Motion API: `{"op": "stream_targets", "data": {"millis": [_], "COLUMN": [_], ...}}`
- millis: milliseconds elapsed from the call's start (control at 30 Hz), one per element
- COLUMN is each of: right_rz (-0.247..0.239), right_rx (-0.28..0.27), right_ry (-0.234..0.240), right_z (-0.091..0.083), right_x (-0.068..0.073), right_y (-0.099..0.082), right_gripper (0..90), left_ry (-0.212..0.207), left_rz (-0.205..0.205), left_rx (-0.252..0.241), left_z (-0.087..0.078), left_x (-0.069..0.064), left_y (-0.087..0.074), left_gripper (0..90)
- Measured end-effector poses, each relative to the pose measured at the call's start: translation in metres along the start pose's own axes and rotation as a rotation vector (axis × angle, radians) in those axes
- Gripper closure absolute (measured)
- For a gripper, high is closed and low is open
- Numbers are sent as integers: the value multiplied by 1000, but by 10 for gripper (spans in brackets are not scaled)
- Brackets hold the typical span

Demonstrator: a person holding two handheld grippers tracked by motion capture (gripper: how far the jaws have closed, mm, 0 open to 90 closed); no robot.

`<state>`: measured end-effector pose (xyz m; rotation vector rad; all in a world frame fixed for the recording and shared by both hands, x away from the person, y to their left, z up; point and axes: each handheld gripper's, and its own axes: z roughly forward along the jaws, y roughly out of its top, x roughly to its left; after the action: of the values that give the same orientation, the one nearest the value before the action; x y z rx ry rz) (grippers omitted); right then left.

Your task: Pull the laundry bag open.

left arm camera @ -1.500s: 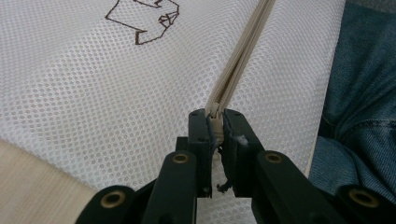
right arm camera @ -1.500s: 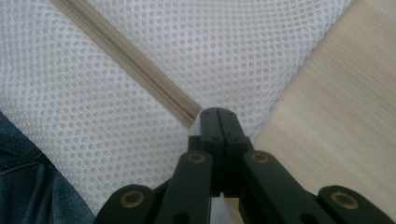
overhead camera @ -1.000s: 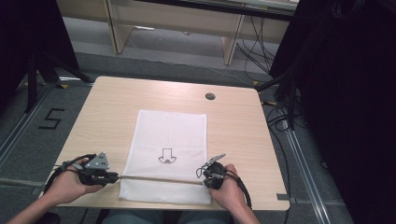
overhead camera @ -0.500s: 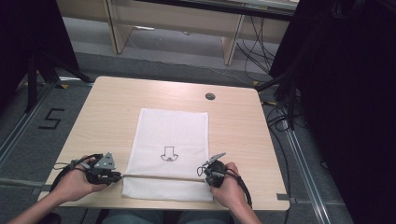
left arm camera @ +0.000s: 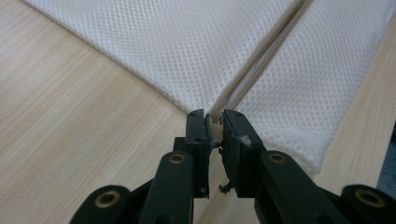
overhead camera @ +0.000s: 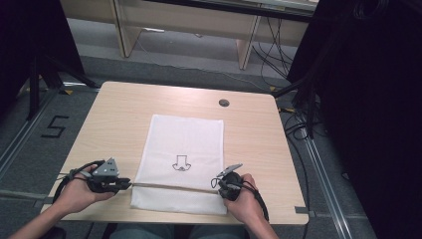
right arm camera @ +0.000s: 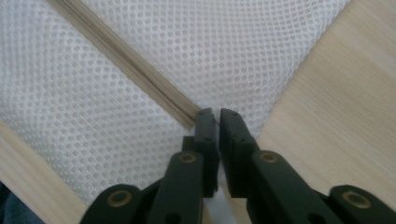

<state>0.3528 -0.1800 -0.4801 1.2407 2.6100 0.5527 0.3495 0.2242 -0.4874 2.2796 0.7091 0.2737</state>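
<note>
A white mesh cloth (overhead camera: pixel 184 144) (left arm camera: pixel 187 46) (right arm camera: pixel 233 56) lies flat on the wooden table (overhead camera: pixel 124 114), with a small black drawing (overhead camera: pixel 181 164) on it. A thin tan strip (overhead camera: pixel 174 187) (left arm camera: pixel 261 51) (right arm camera: pixel 126 56) runs across its near part. At the cloth's left edge my left gripper (overhead camera: pixel 124 184) (left arm camera: pixel 215 114) has just been opening: its jaws stand slightly apart, with the strip's end between them. At the right edge my right gripper (overhead camera: pixel 218 188) (right arm camera: pixel 212 112) has also just been opening, leaving a narrow gap where the strip ends at its tips.
A round cable hole (overhead camera: pixel 224 103) sits in the table's far right part. The table's near edge is just behind both hands. A "5" mark (overhead camera: pixel 53 127) is on the floor to the left, and dark equipment with cables (overhead camera: pixel 348 99) stands to the right.
</note>
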Motion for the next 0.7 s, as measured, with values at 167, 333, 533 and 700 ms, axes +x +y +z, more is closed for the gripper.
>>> {"op": "stream_targets", "data": {"millis": [167,333,533,700], "right_rz": [11,32,71,59], "right_rx": [-74,-131,-189,-203], "right_ry": [15,48,126,130], "right_z": [-6,-10,-18,-21], "right_x": [-2,-5,0,4], "right_y": [0,-2,-2,-1], "right_gripper": [728,644,594,583], "left_ry": [6,-18,-56,-49], "left_rz": [-63,-64,-92,-63], "left_rx": [-98,-194,-181,-174], "left_z": [-5,-4,9,13], "left_x": [0,-1,-11,-14], "left_y": [1,5,16,18], "left_gripper": [627,502,395,388]}}
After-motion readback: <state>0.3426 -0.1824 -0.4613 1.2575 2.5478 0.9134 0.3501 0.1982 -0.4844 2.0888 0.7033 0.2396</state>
